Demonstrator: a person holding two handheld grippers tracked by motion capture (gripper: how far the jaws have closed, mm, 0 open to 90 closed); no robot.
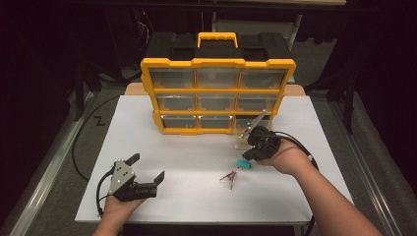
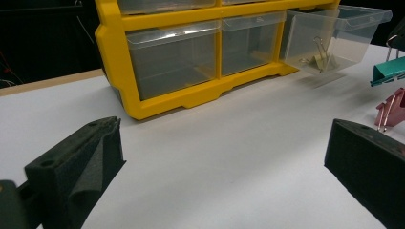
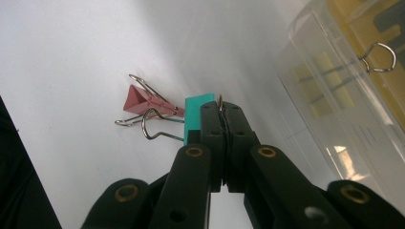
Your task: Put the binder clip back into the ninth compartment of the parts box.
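right gripper [image 3: 223, 112] pinched on teal clip [image 3: 197, 117] handle, probably one wire. pulled-out drawer [image 3: 344, 95] sits upper right of frame, just beside. left gripper [image 1: 147, 169] spread, idle.

Yellow 9-drawer organizer [image 1: 218, 96] on white table [image 1: 162, 147], red binder clip [image 1: 229, 177] nearby.

Room's basically black all around, and the light falls from overhead onto the white table [image 1: 147, 128], which glows while the floor stays murky. There's a soft bright patch on the tabletop between the two grippers. High view is a bit soft and grainy. In the left gripper view the black jaws up close are fuzzy, with a faint shadow under the clear drawer [image 2: 334, 36] ahead. The right gripper view blows out white past its jaws, with glare on the drawer plastic.
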